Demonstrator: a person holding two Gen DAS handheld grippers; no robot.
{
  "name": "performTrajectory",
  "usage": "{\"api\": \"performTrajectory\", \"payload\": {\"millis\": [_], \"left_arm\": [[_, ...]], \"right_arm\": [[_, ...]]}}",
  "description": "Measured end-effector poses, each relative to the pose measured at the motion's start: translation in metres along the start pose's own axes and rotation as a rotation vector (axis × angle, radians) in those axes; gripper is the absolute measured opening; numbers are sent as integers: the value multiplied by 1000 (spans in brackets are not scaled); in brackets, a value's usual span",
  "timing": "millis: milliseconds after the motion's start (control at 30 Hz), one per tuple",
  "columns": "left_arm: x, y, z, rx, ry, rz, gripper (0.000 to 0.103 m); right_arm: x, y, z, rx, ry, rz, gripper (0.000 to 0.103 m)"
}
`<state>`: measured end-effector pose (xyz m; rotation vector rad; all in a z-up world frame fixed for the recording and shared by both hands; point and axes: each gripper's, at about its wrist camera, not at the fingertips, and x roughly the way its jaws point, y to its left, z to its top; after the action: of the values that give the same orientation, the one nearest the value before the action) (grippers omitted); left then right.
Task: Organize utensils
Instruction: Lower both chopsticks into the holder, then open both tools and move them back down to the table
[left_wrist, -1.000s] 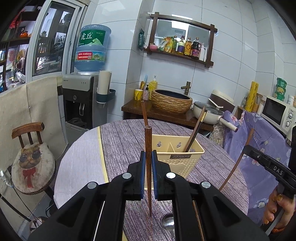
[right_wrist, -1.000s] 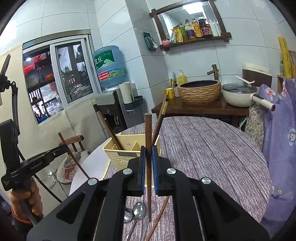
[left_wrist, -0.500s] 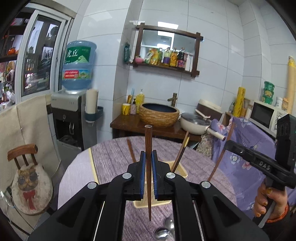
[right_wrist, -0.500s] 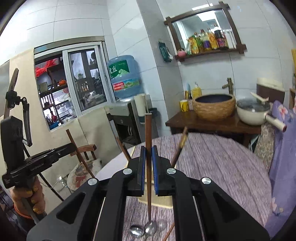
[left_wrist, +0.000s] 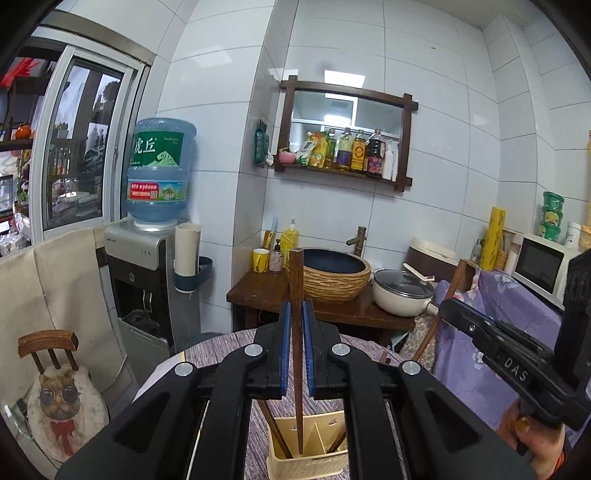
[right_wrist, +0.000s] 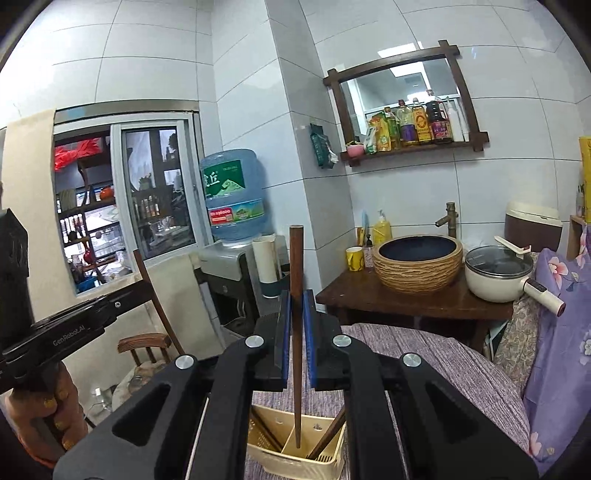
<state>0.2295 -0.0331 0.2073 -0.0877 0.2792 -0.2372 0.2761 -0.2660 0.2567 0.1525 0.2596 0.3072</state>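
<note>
**Two chopsticks held upright above the utensil caddy**

The left hand-held gripper (left_wrist: 295, 354) is closed tight on a dark wooden chopstick (left_wrist: 296, 332), its blue pads pressing both sides of the stick. The chopstick stands nearly upright, its square top above the pads and its thin tip hanging over the cream plastic utensil caddy (left_wrist: 306, 463) on the purple-clothed round desk (left_wrist: 221, 343). Whether the tip reaches inside a compartment or only hangs over it cannot be told.

The right hand-held gripper (right_wrist: 297, 347) is likewise shut on a second wooden chopstick (right_wrist: 296, 314), held upright, with its tip over the same caddy (right_wrist: 295, 461) near a divider. Other chopsticks lean in the caddy's compartments on both sides.

Each camera also catches the other gripper: the right one at the right edge of the left wrist view (left_wrist: 454, 310), gripped by a hand (left_wrist: 535, 446), and the left one at the left edge of the right wrist view (right_wrist: 136, 291), with a hand (right_wrist: 44, 413) below it.
</note>
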Motion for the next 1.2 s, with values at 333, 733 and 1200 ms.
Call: {"api": "performTrajectory", "payload": {"millis": [333, 733, 1200], "left_arm": [[46, 13, -61, -48, 113, 39, 7], [67, 20, -97, -74, 216, 45, 7], [50, 18, -110, -82, 197, 15, 58]], "right_arm": [[43, -12, -62, 30, 109, -27, 8], [60, -23, -100, 57, 182, -50, 8], [33, -22, -110, 21, 122, -91, 41]]}}
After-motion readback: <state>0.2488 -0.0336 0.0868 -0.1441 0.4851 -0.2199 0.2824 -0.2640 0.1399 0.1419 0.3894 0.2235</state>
